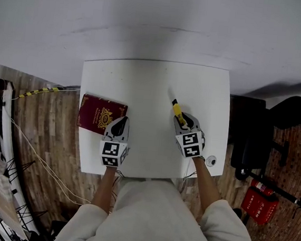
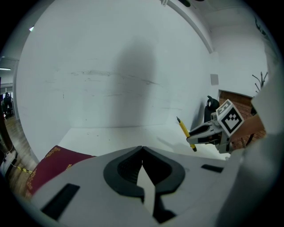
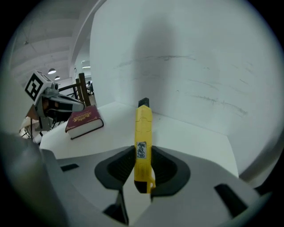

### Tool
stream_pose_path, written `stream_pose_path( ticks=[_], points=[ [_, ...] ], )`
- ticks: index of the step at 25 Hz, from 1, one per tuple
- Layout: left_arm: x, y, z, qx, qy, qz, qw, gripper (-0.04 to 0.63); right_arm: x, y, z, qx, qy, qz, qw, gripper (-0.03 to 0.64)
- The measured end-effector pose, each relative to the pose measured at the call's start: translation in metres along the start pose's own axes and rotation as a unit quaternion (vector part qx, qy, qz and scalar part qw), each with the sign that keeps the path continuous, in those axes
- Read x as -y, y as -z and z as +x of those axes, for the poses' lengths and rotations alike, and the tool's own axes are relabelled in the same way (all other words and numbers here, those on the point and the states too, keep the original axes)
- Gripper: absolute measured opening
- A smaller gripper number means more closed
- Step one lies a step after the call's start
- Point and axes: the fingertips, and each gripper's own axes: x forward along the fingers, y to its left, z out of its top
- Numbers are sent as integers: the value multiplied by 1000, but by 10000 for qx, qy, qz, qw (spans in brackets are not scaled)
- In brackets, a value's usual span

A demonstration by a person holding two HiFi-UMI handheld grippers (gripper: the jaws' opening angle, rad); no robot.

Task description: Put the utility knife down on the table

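Note:
A yellow utility knife (image 3: 143, 142) with a black tip sticks forward out of my right gripper (image 3: 143, 170), whose jaws are shut on its rear end. In the head view the knife (image 1: 178, 112) points up and away over the right part of the white table (image 1: 154, 80), held by the right gripper (image 1: 184, 125). The left gripper view shows the knife (image 2: 185, 131) raised above the tabletop. My left gripper (image 1: 119, 126) hovers over the table's left part, beside the book, with its jaws shut and nothing between them (image 2: 142, 170).
A dark red book with gold print (image 1: 101, 114) lies at the table's left edge. A small white round object (image 1: 210, 161) sits near the front right corner. A black chair (image 1: 249, 137) and a red extinguisher (image 1: 259, 187) stand to the right on the wooden floor.

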Motion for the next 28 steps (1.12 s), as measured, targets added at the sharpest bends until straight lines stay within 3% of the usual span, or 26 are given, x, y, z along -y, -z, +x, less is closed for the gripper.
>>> stream_pose_path(
  ticks=[5,9,13,18,21,28],
  points=[
    [1,1,-2,1,-2,-21,10000,6,3,7,19,-412,-177,-800,9958,109],
    [1,1,-4,27,-11,-34,10000,6,2,16,33,-837,-361,-1631,9824,109],
    [-1,2,-7,11,-36,-57,10000,6,-1,22,45,-1150,-595,-2521,9590,109],
    [-3,6,-10,8,-72,-92,9999,6,-1,34,58,-1532,-850,-3527,9192,109],
    [-4,6,-12,13,-83,-98,9999,6,2,38,62,-1670,-890,-3821,9045,109],
    [-3,5,-13,31,-77,-79,9999,6,-1,43,67,-1779,-929,-4072,8910,112]
  ],
)
